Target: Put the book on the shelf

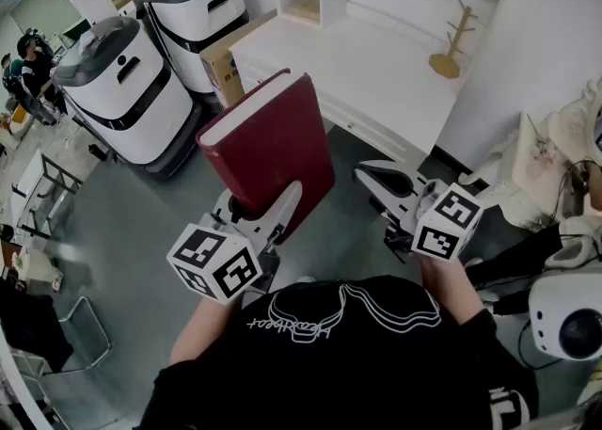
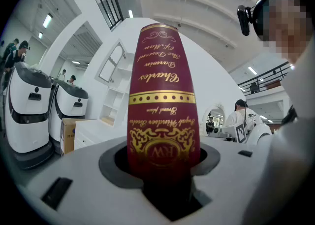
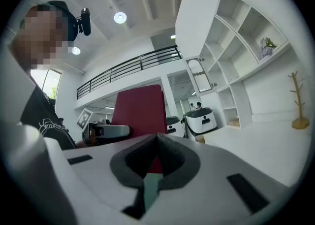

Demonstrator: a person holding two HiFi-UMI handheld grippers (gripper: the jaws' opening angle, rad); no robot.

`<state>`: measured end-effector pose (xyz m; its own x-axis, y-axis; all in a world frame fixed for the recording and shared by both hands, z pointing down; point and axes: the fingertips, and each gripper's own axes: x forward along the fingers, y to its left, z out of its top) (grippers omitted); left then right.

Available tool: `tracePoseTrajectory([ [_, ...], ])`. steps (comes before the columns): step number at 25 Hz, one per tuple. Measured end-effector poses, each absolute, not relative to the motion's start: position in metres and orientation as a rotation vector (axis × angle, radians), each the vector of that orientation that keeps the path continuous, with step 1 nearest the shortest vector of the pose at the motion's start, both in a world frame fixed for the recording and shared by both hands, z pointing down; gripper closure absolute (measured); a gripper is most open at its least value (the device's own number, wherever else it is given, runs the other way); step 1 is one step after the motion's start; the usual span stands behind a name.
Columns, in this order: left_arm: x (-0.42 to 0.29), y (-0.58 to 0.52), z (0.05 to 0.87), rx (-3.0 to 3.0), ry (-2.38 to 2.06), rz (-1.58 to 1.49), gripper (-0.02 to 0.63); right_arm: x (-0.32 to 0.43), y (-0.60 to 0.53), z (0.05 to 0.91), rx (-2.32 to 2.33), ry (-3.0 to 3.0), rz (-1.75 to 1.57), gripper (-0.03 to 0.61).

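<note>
Your left claw (image 1: 259, 204) points level out ahead of you, jaws spread wide and clamped on the red book (image 1: 273, 141), which stands upright. Your right claw (image 1: 369, 174) sits level alongside, jaws together, gripping nothing.

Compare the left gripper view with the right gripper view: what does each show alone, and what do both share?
Left only: the gold-lettered spine of the book, clamped in the left tool. Right only: the right tool, jaws together and empty, the book's plain cover, and a wooden stand on the counter. Both: the book, the shelf unit and the white machines.
</note>
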<state>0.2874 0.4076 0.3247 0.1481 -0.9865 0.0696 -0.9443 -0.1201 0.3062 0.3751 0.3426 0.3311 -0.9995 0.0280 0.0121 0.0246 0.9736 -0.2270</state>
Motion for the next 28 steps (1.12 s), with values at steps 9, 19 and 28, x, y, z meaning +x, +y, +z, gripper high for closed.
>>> tracePoseTrajectory([
  [9, 0.259, 0.395, 0.326, 2.159, -1.834, -0.230, 0.392, 0.347, 0.333, 0.338, 0.000, -3.071, 0.387, 0.572],
  [19, 0.208, 0.371, 0.339, 2.149, -1.753, -0.230, 0.391, 0.294, 0.310, 0.346, 0.080, -3.027, 0.484, 0.572],
  [28, 0.167, 0.367, 0.345, 2.155, -1.792, -0.200, 0.391, 0.250, 0.307, 0.354, 0.049, -3.016, 0.462, 0.572],
])
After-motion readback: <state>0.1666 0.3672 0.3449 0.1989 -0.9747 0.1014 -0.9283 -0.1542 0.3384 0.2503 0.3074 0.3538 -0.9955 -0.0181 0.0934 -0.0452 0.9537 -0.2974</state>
